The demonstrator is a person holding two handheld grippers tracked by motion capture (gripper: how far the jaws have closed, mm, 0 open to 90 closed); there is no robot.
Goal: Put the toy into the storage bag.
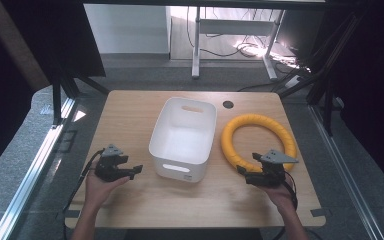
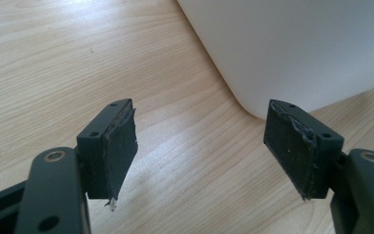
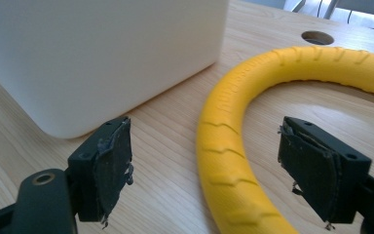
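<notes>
Both tongs are sitting low over the near part of the worktop (image 1: 130, 195), one in each of my hands. I am holding the left tongs (image 1: 139, 169) spread with nothing but bare wood between the frayed black pads (image 2: 119, 146), just beside the near left corner of the bin (image 1: 182, 137). I am holding the right tongs (image 1: 247, 163) spread too, gripping nothing, with the near arc of the ring (image 1: 258, 140) running up between the pads in the right gripper view, though I am not touching it.

That ring is lying flat on the worktop to the right of the bin, close beside it but apart. It is looking like bright yellow matte rubber, thick and round, with shallow ribs and faint raised lettering that I cannot read. My right hand (image 1: 280, 192) and tongs are covering its nearest stretch in the high view.

Farther in, the white plastic bin is standing upright, smooth, round-cornered, with slot handles. Beyond the ring, a round cable hole (image 1: 228, 104) is showing in the pale wood-grain top.
</notes>
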